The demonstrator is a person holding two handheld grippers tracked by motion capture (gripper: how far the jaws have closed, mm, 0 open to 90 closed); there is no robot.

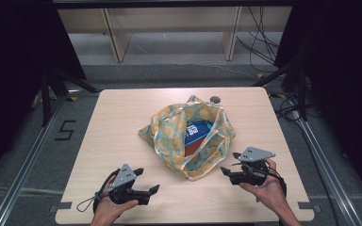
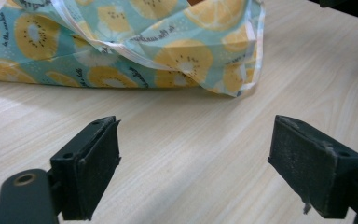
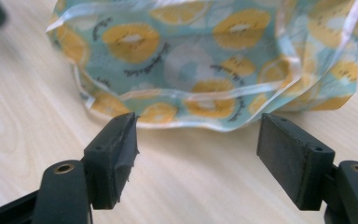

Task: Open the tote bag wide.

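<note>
We hold the left gripper low at the table's near-left, the right gripper near-right, both aimed at the one fruit-print bag mid-table. Both jaw pairs are spread wide with nothing between them. One blue-red packet sits inside the bag.

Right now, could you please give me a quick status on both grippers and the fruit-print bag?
Left gripper open, empty. Right gripper open, empty, near the bag's edge. Teal fabric bag with yellow fruit print lies open on the wooden table, blue packet inside. Nothing in the way.
</note>
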